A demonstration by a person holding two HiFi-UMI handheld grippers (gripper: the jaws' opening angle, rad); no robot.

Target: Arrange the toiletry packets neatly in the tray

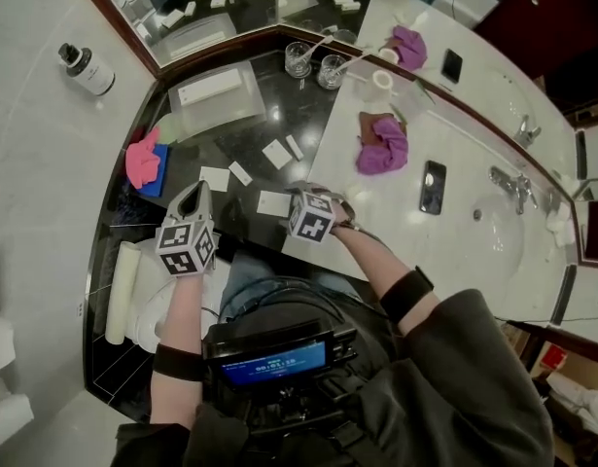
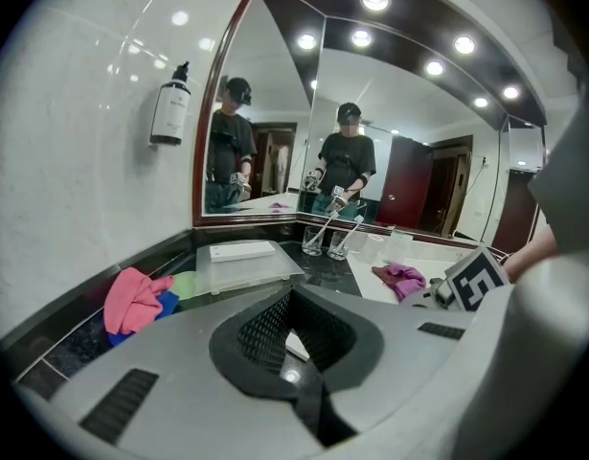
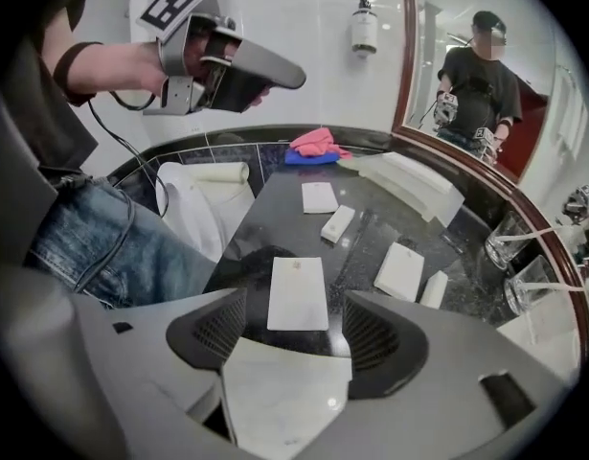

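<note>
1. Between the spread jaws of the right tool (image 3: 294, 305), at 12 o'clock just ahead of it, a flat white rectangular packet (image 3: 297, 293) lies on the dark glossy tabletop (image 3: 275, 228). The pads stand clear on either side and press on nothing.
2. At 9 o'clock from it in the head view, the left tool (image 1: 195, 195) hangs over the tabletop's near edge, its jaws closed together and empty.
3. Farther out from the right tool, a narrow packet (image 3: 338, 223) and a squarer one (image 3: 319, 197) lie toward 12 o'clock. A wider packet (image 3: 400, 271) sits at 2 o'clock with a slim one (image 3: 433, 288) just beside it. All are white, flat, scattered at different angles, and outside the tray.
4. Beyond them at 1 o'clock is the tray (image 3: 430, 197), frosted, rectangular and close to the mirror (image 3: 466, 84). A long white box (image 1: 211, 88) lies in it. The wider and slim packets lie on the line between the right tool and the tray.
5. At the far edge, near 12 o'clock, a pink cloth (image 3: 313, 142) rests on a blue cloth (image 3: 308, 157). A rolled white towel (image 3: 213, 172) lies at 11 o'clock.
6. Two drinking glasses (image 3: 509, 238) stand at 3 o'clock.
</note>
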